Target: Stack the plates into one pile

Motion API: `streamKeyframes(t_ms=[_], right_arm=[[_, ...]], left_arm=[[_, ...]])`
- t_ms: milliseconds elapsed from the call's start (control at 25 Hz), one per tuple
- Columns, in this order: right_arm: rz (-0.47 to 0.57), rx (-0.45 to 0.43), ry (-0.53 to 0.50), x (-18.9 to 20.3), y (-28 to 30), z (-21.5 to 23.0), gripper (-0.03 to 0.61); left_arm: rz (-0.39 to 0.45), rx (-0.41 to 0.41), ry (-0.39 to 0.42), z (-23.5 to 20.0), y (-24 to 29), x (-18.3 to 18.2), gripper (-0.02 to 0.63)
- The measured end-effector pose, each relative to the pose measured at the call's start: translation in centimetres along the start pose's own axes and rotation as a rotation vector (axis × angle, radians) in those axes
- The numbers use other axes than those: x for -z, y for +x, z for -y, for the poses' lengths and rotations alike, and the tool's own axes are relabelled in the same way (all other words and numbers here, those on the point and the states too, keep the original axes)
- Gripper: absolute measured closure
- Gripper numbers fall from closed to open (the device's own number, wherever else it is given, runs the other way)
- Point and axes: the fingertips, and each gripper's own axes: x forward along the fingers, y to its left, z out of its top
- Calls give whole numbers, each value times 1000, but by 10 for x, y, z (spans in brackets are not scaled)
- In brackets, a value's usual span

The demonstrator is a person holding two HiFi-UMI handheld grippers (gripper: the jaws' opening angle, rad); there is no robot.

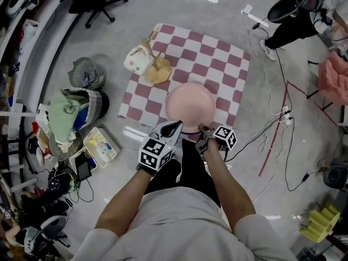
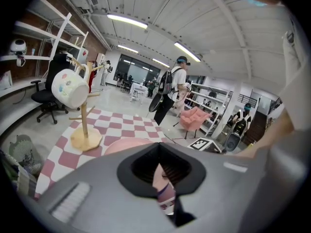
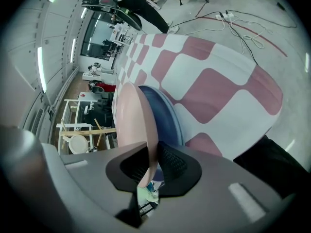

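Note:
A pink plate [image 1: 190, 106] lies on the near half of a pink-and-white checkered mat [image 1: 217, 53]. In the right gripper view the pink plate [image 3: 136, 120] sits on top of a blue plate [image 3: 169, 115]. My right gripper [image 1: 202, 130] [image 3: 148, 166] is shut on the pink plate's near rim. My left gripper [image 1: 175, 126] [image 2: 163, 178] is at the near-left rim, its jaws almost together with a thin pink strip between them. The pink plate [image 2: 127, 144] shows just beyond its body.
A wooden mug tree with a white mug [image 1: 145, 58] [image 2: 73, 89] stands on the mat's far left corner. Cables [image 1: 272, 124] trail across the floor on the right. Bags and boxes [image 1: 76, 118] lie at the left. A person [image 1: 291, 29] stands at the far right.

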Motion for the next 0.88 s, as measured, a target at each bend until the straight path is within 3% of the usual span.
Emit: streamKeyframes(t_ms=[400,880], right_arm=[[-122,101,-81,7,0,13,526],[-152,97,-127,20,-28,18,512]], left_arm=[[13,0,5,-1,2,-5,607],[4,28,25,7,5,-7,607]])
